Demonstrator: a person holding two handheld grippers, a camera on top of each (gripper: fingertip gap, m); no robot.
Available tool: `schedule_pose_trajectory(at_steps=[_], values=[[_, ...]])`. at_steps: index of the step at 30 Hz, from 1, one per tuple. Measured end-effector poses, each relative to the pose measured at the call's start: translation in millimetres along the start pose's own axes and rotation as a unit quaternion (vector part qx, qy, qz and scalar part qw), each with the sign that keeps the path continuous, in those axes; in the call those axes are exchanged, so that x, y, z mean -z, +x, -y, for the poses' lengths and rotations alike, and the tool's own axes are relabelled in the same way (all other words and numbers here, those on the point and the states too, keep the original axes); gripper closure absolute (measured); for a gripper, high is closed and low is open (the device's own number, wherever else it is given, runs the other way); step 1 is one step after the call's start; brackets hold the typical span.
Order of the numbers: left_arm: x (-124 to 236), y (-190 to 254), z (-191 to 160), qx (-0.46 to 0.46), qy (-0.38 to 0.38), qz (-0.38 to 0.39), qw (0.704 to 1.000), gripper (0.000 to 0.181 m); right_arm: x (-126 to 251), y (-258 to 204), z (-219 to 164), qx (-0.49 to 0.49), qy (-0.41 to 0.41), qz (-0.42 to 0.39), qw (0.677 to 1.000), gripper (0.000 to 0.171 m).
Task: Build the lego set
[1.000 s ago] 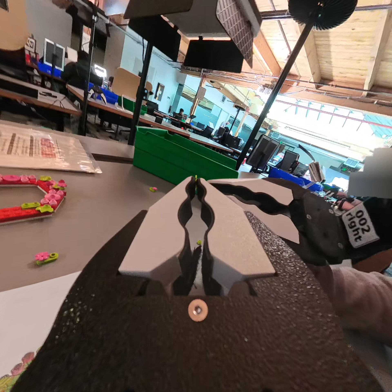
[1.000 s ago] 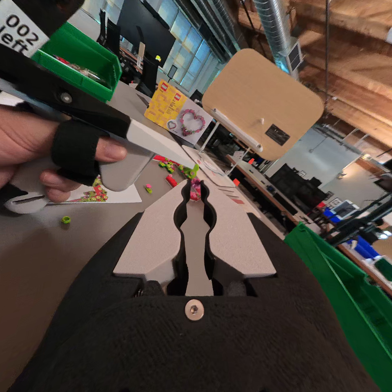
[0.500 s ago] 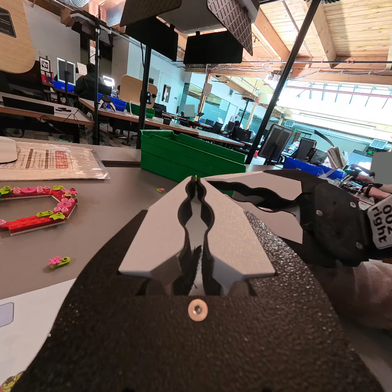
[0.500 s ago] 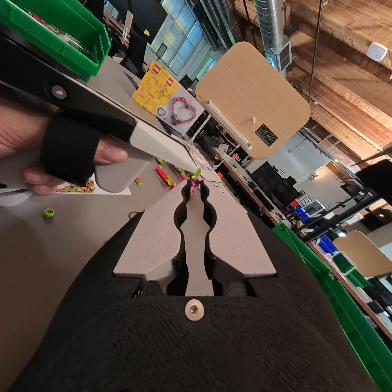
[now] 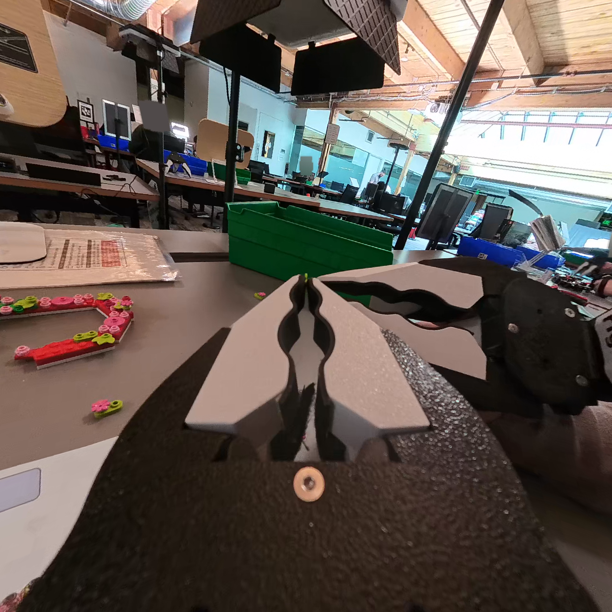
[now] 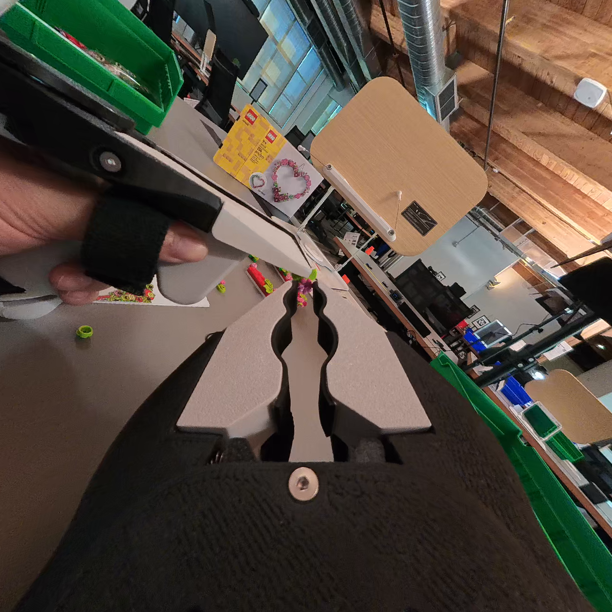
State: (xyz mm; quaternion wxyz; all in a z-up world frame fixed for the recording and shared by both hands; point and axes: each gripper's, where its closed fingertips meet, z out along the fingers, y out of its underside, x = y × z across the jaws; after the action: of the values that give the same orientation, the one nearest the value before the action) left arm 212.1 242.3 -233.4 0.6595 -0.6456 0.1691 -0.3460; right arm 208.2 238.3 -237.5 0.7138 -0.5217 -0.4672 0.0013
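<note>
My left gripper [image 5: 306, 284] is shut on a tiny lime green piece [image 5: 306, 277] at its tips. My right gripper [image 6: 303, 288] is shut on a small pink flower piece [image 6: 304, 293]. The two tips meet above the table: the right gripper [image 5: 326, 285] comes in from the right in the left wrist view, and the left gripper's tip with the lime piece [image 6: 313, 273] touches the top of the flower in the right wrist view. The partly built red heart frame [image 5: 82, 318], with pink flowers and lime leaves on it, lies on the table at left.
A green bin [image 5: 298, 245] stands behind the tips. A bagged sheet [image 5: 82, 255], a loose flower on a lime plate [image 5: 106, 406] and white paper [image 5: 33, 496] lie at left. The set's box [image 6: 265, 162], a lime ring [image 6: 84, 331] and another green bin's edge [image 6: 530, 463] show in the right wrist view. Left and right tips are no more than a few centimetres apart.
Both grippers stayed shut with their tips together. The right gripper has rolled and tilted upward. The left view has shifted slightly, so the heart frame sits farther into the picture.
</note>
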Motion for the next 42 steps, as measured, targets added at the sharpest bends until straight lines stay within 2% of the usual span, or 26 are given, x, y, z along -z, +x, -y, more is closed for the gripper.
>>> schedule_pose_trajectory(at_steps=[16,24,32,42], values=[[-1.1,5.9,-3.6,-0.026,-0.016,-0.01,0.999,0.181,0.2,-0.7,-4.2,0.0,-0.015,0.0,1.0,0.164],[-1.6,9.5,-3.1,-0.008,-0.014,-0.027,1.0,0.181,1.9,0.4,-4.0,-0.02,0.0,0.006,1.0,0.164],[0.3,10.2,2.4,0.152,0.002,-0.095,0.984,0.181,7.4,3.9,3.8,-0.03,0.034,0.004,0.999,0.165],[1.8,14.2,5.3,0.27,0.008,-0.158,0.95,0.181,10.9,6.2,9.1,-0.046,0.055,0.003,0.997,0.165]])
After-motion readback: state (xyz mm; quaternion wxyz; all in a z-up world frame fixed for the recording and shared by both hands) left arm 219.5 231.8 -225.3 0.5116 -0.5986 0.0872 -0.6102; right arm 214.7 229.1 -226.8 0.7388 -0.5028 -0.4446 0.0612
